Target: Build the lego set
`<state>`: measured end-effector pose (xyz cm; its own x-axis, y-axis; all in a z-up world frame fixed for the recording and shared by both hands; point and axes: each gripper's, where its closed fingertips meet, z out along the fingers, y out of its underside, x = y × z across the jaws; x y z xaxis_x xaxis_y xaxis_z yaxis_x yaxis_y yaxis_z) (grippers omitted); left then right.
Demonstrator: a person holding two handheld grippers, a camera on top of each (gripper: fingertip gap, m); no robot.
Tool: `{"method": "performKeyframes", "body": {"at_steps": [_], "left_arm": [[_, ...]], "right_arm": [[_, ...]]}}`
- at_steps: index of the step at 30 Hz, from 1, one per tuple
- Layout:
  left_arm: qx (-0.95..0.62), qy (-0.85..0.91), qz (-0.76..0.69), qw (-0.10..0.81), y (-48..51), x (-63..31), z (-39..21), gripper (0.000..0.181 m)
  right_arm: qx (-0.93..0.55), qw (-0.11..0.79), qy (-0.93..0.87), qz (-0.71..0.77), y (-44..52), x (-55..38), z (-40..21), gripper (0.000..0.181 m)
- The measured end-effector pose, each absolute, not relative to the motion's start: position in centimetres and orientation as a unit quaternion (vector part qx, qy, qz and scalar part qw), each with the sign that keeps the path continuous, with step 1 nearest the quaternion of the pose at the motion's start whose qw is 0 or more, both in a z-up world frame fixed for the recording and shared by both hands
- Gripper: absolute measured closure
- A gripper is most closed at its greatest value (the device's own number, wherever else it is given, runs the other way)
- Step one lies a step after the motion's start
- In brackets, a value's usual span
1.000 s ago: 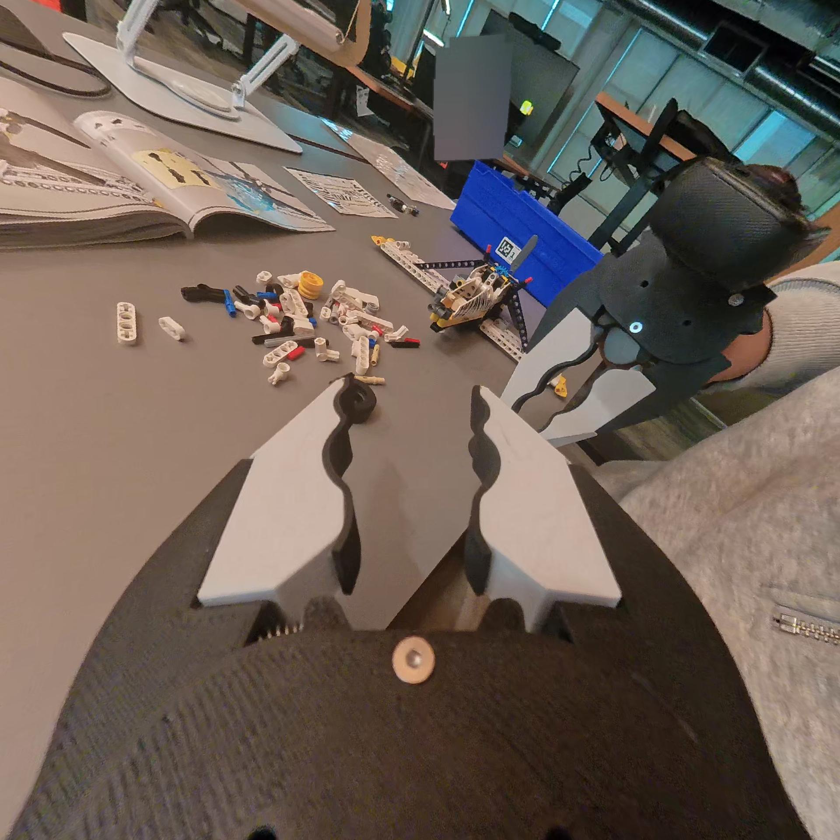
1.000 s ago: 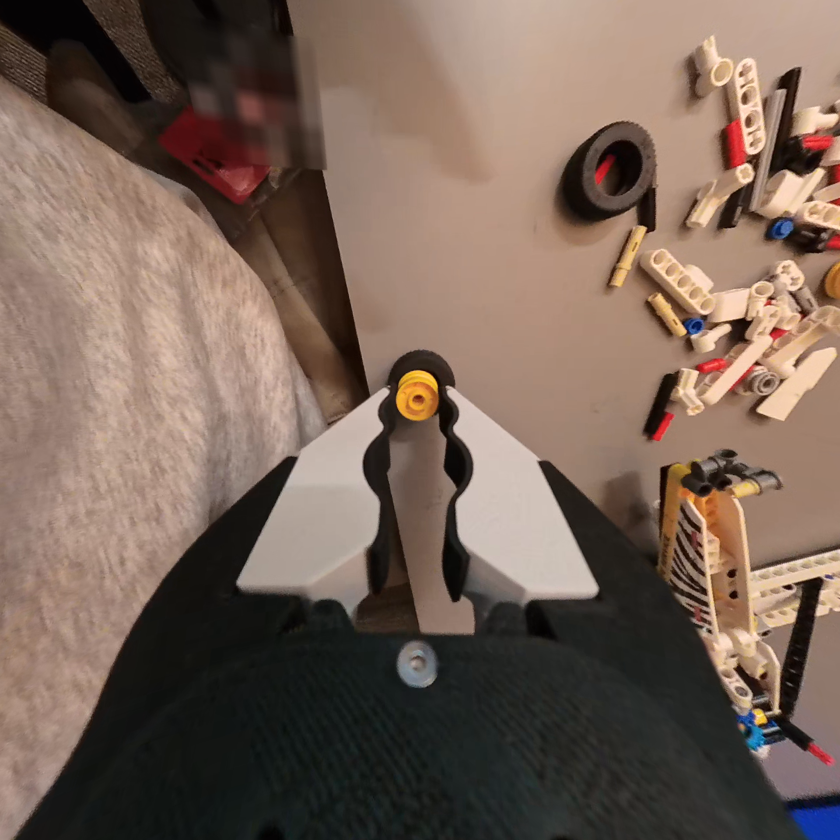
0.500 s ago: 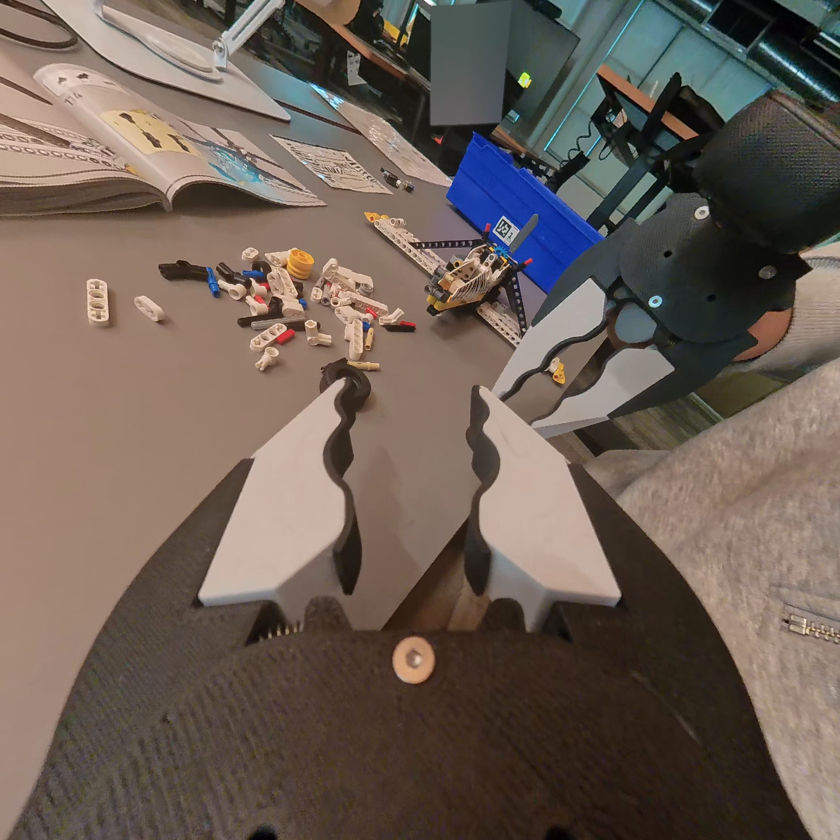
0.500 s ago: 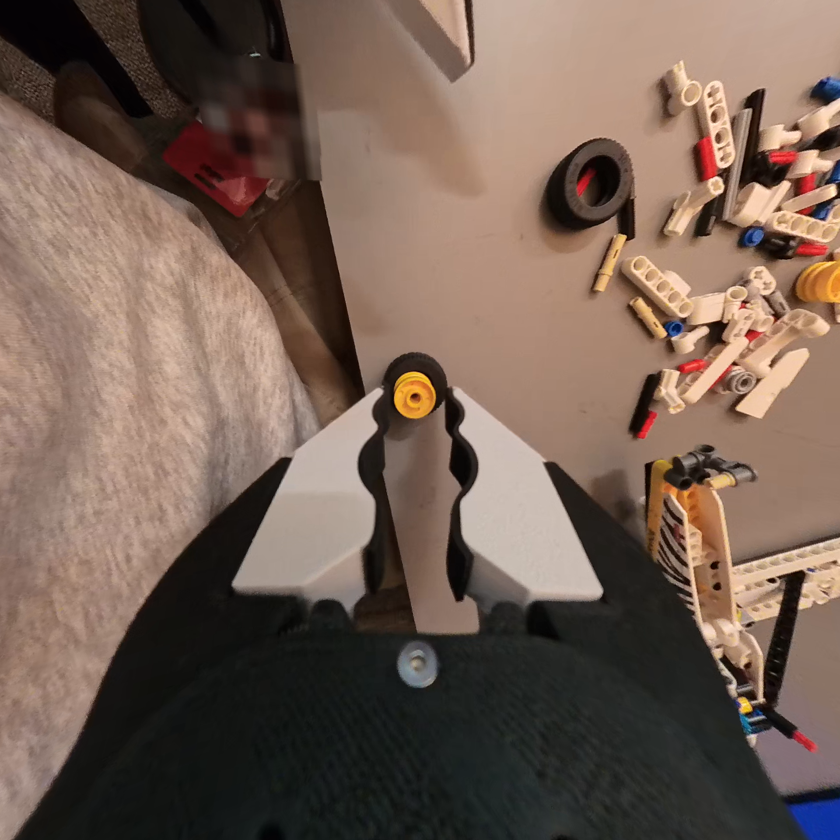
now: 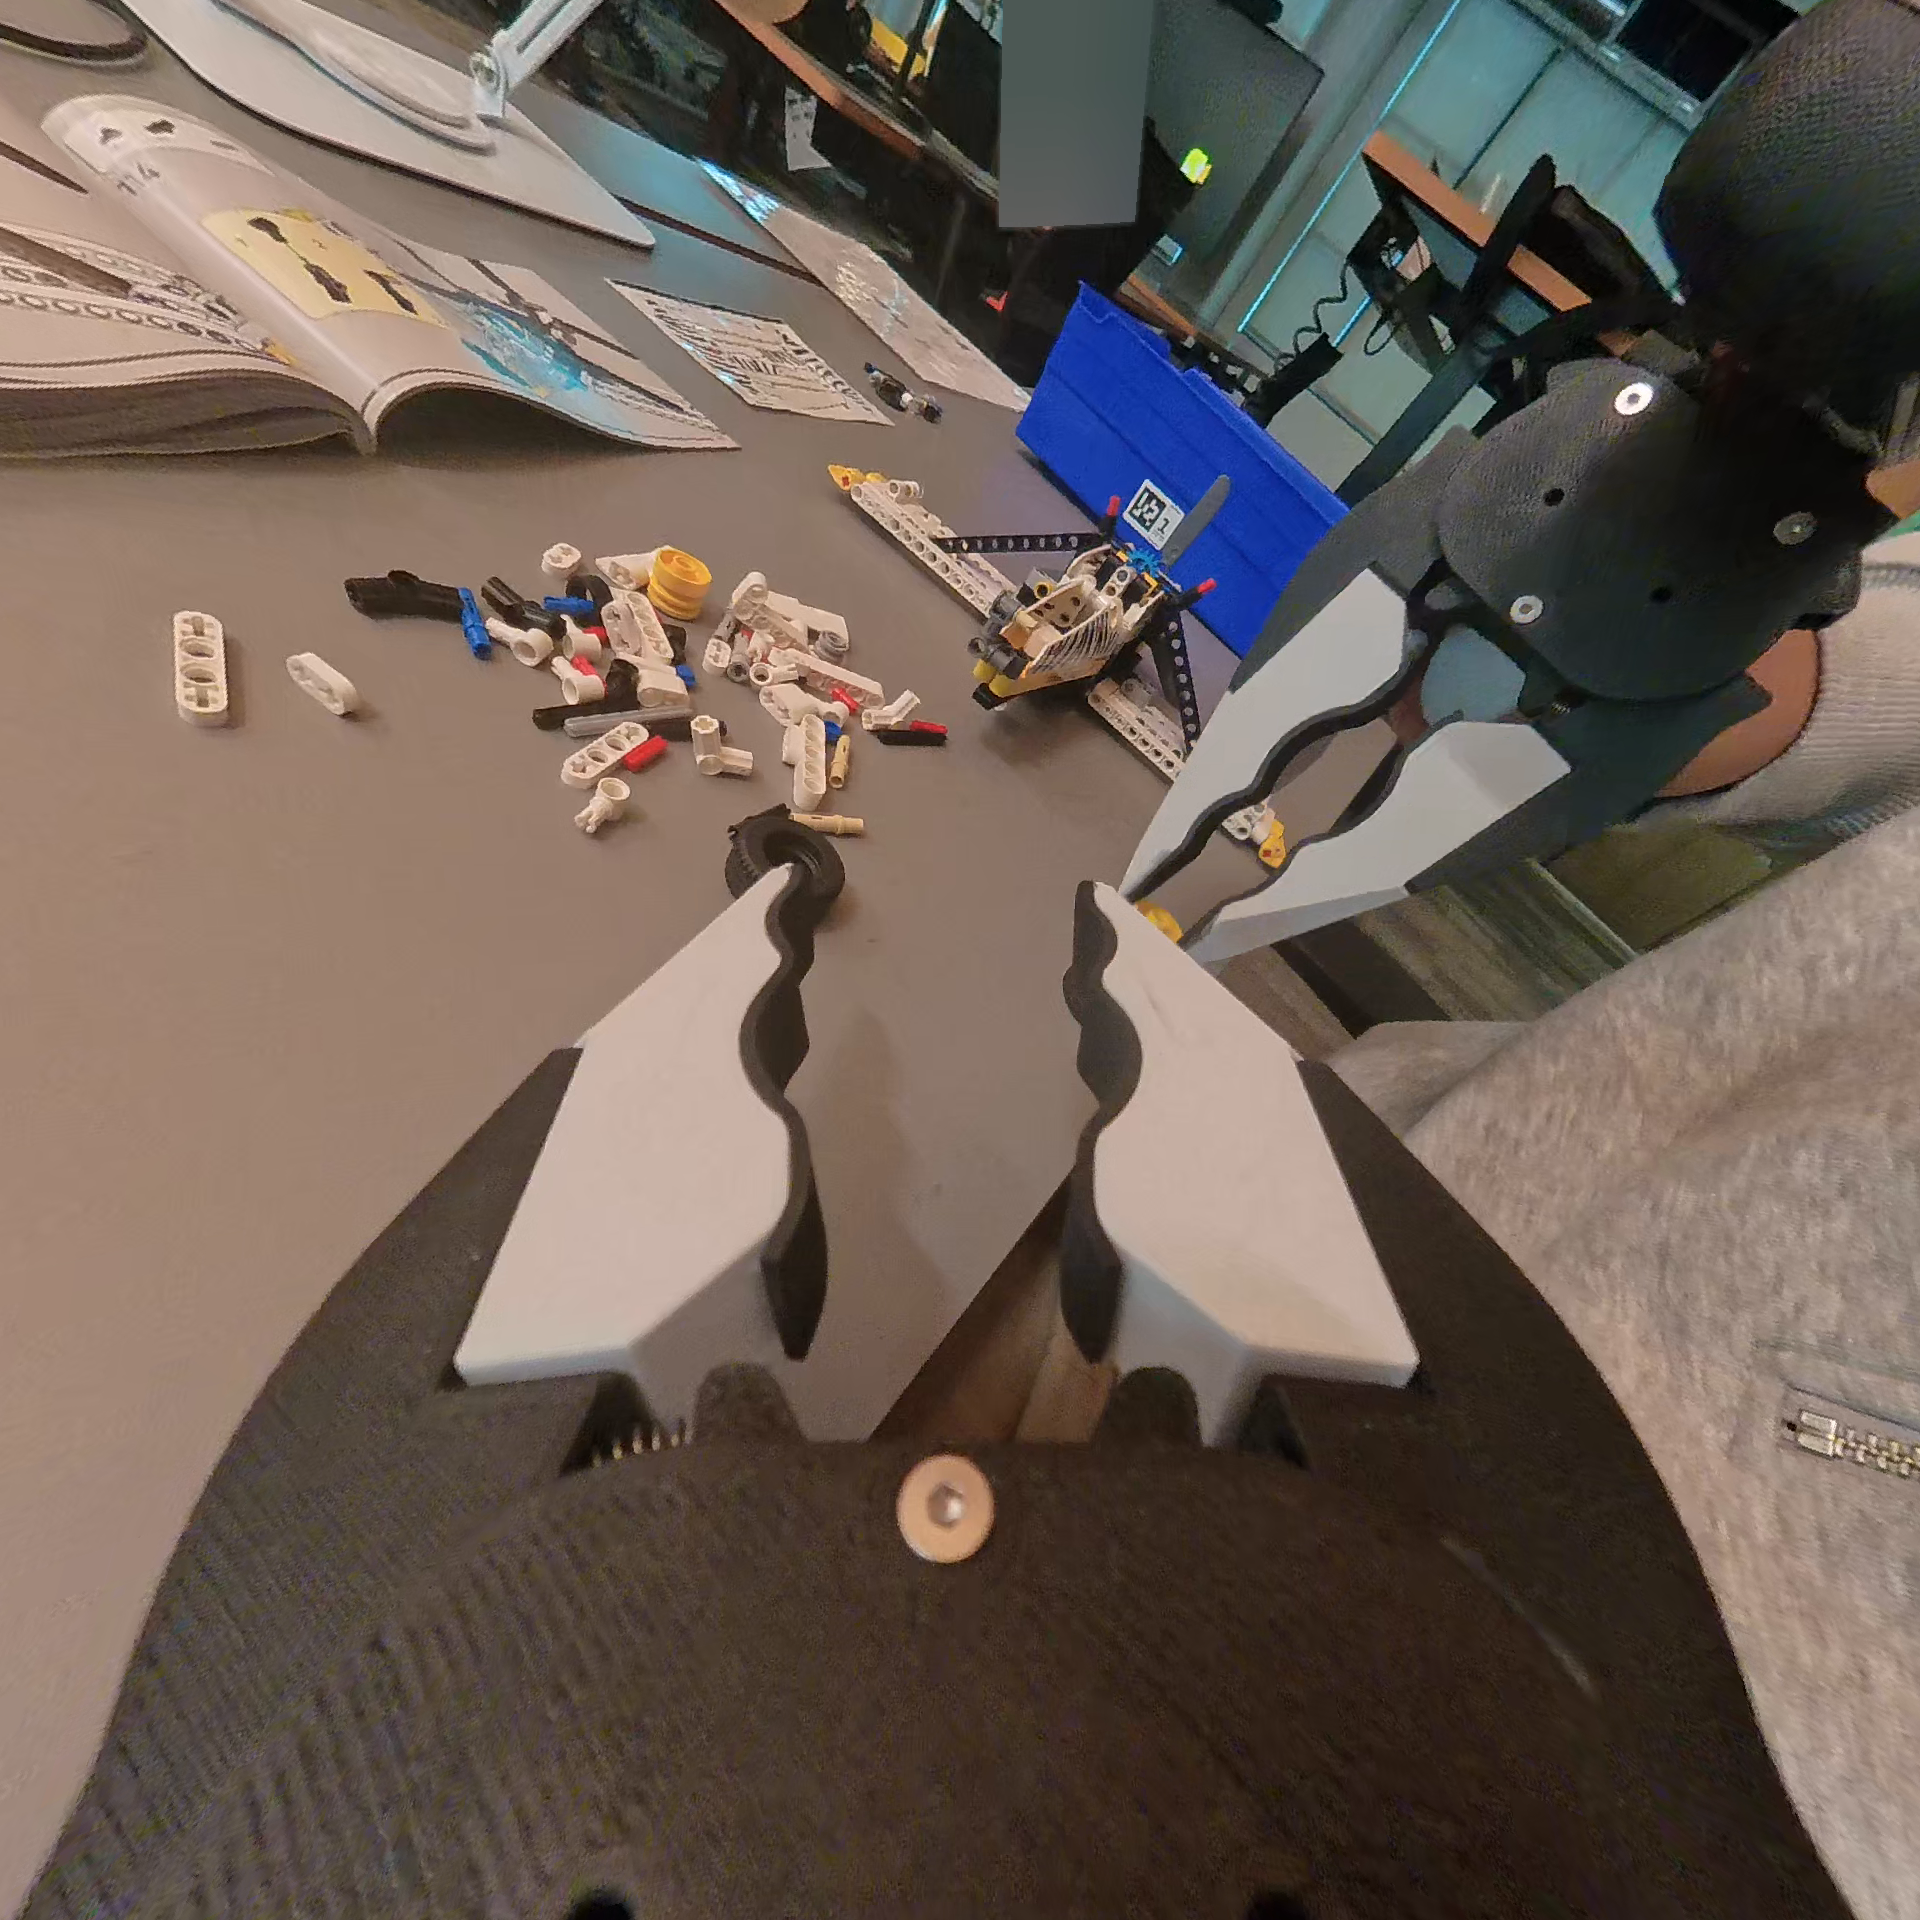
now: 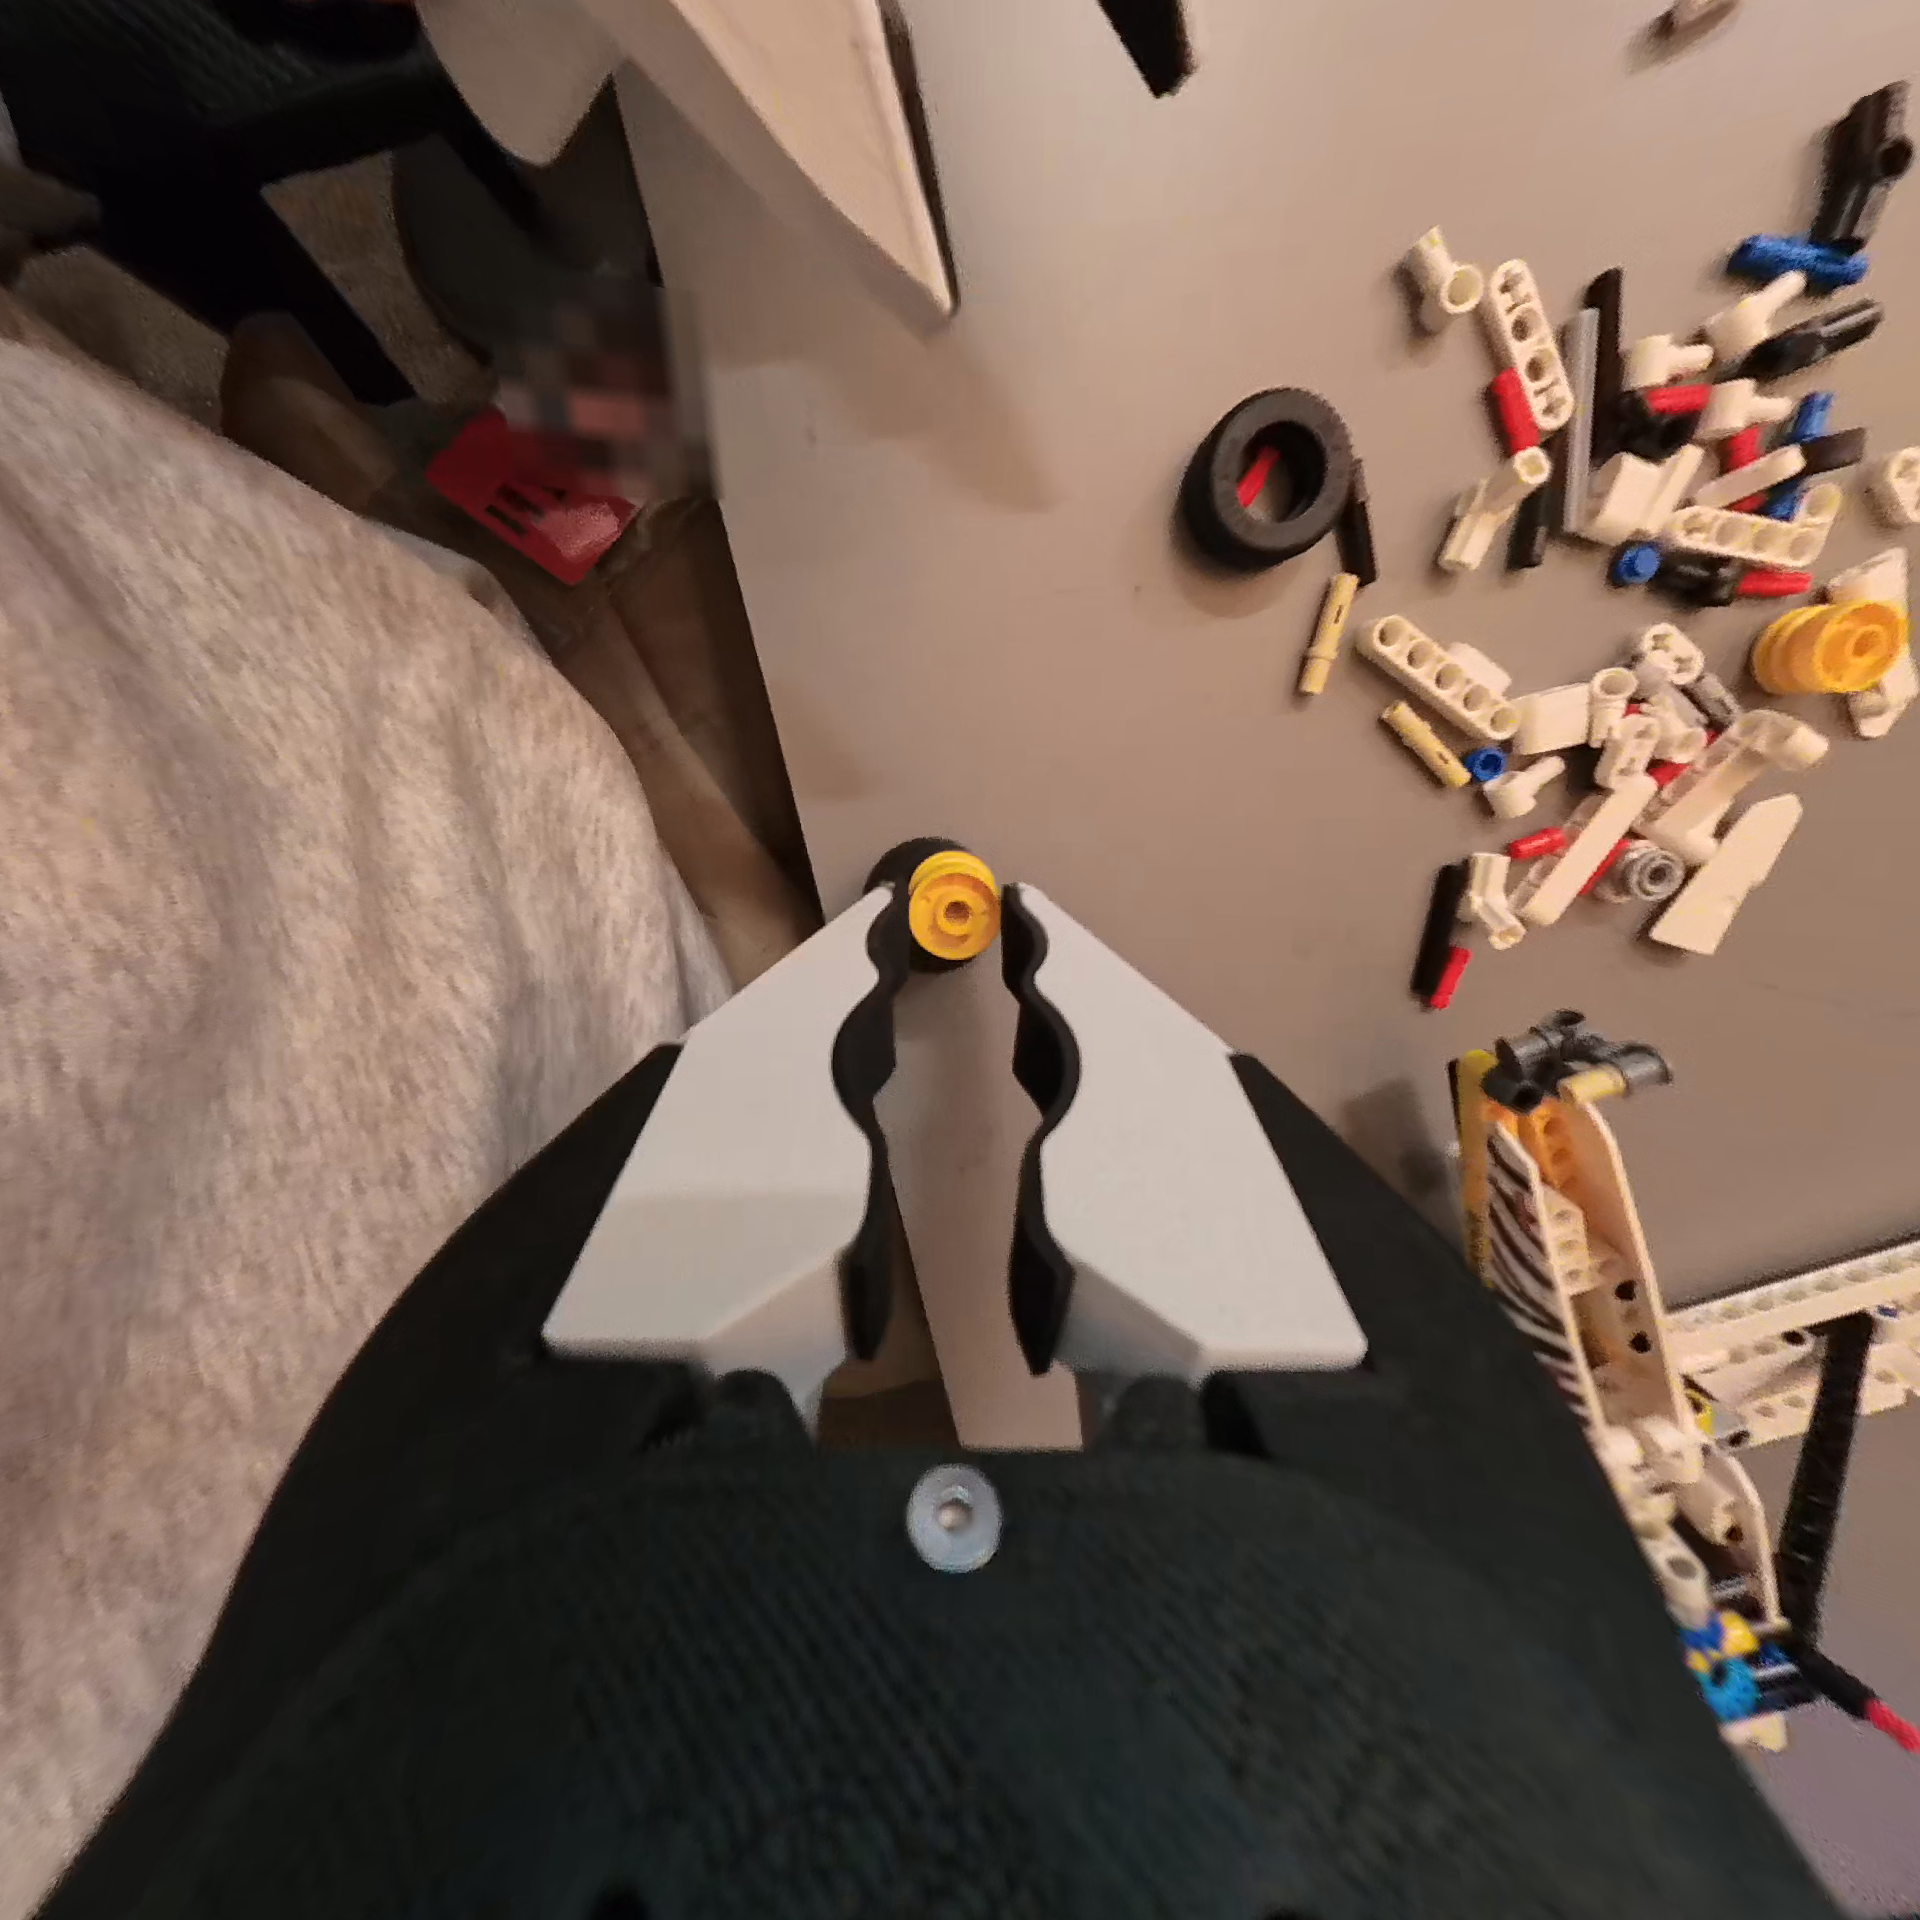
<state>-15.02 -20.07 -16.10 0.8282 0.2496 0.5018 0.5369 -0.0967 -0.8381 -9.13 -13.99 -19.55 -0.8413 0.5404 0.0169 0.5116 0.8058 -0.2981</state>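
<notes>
Yellow hub (image 6: pixel 953 910); black tyre (image 6: pixel 1270 486); blue bin (image 5: pixel 1164 457).

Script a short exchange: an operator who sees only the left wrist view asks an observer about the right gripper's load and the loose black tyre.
Operator: What sits at the right gripper's tips?
Observer: The right gripper pinches a small yellow wheel hub, with a black tyre fitted on its far end.
Operator: My own finger half covers the loose tyre. Is it empty?
Observer: No. The loose black tyre lies flat on the table with a red pin inside its ring.
</notes>
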Motion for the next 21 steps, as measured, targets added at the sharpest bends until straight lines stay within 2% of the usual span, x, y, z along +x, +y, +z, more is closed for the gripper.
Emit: {"method": "performKeyframes", "body": {"at_steps": [21], "left_arm": [[-0.734,-0.273,-0.122,0.61,-19.9,-15.0,-16.6,0.133]], "right_arm": [[-0.276,0.096,-0.942,0.165,-13.8,-8.5,-20.7,0.165]]}}
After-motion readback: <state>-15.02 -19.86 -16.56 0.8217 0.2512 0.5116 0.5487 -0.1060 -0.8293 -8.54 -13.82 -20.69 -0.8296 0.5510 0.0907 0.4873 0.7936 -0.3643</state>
